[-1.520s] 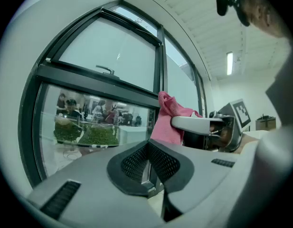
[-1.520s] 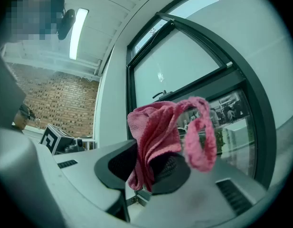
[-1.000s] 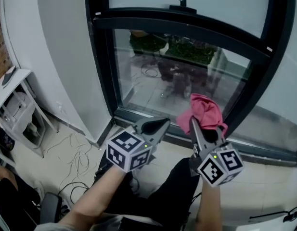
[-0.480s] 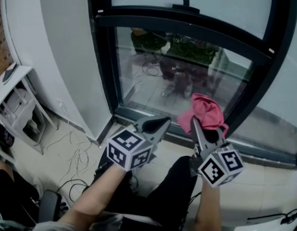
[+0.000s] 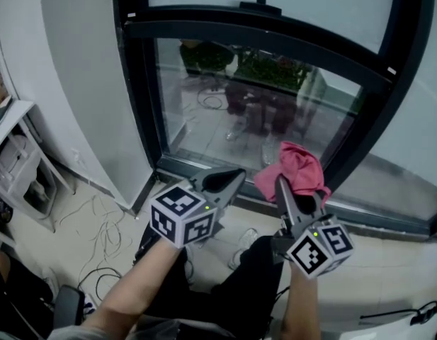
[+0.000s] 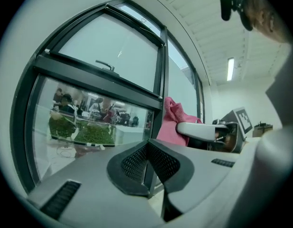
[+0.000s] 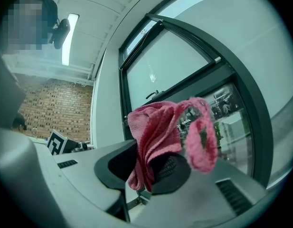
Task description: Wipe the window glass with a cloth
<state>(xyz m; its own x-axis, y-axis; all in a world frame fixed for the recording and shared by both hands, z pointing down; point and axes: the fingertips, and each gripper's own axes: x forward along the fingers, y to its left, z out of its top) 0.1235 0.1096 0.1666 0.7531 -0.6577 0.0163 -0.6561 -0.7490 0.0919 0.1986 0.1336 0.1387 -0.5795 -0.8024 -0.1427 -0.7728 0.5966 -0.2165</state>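
Right gripper: jaws were clenched on a pink cloth, which stood bunched up beyond the tips, one loop hanging off to the jaws' right.

Left gripper: jaws were pressed together with nothing between them; it sat just beside the right gripper.

Window glass: lay ahead of both grippers, set in a dark frame. The cloth was near the pane; contact could not be made out.

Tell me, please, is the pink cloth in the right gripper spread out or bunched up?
Bunched up: the pink terry cloth stands in folds, pinched in the right gripper's jaws.
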